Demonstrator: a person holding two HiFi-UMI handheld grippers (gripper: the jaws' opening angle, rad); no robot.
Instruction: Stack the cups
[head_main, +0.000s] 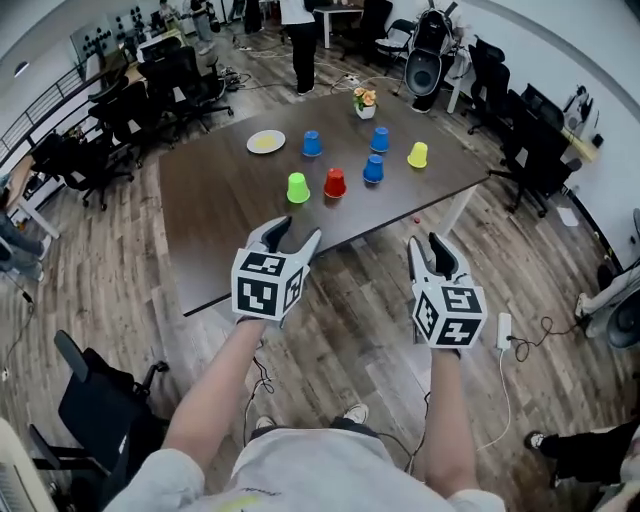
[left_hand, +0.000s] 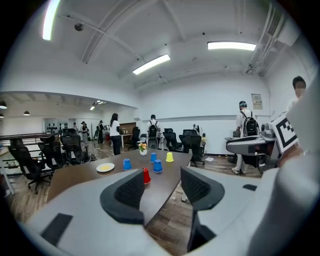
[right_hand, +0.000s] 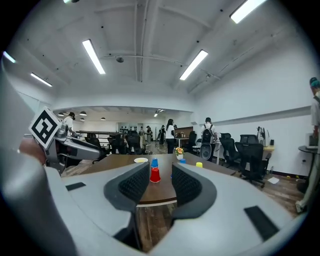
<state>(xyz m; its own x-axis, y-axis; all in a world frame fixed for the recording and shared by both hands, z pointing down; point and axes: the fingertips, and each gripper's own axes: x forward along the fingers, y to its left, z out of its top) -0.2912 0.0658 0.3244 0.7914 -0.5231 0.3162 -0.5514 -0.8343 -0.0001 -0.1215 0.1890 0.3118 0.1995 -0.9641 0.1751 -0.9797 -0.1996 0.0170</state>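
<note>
Both forearms reached forward, left tool (head_main: 295, 232) and right tool (head_main: 426, 246) level at the table's (head_main: 220, 200) near edge, jaws apart, empty. Cups (head_main: 335, 183) stood well ahead, mid-table.

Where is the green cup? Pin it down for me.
In the head view, the green cup stands on the dark table, leftmost of the cups, just left of the red cup and nearer the person than the plate.
</note>
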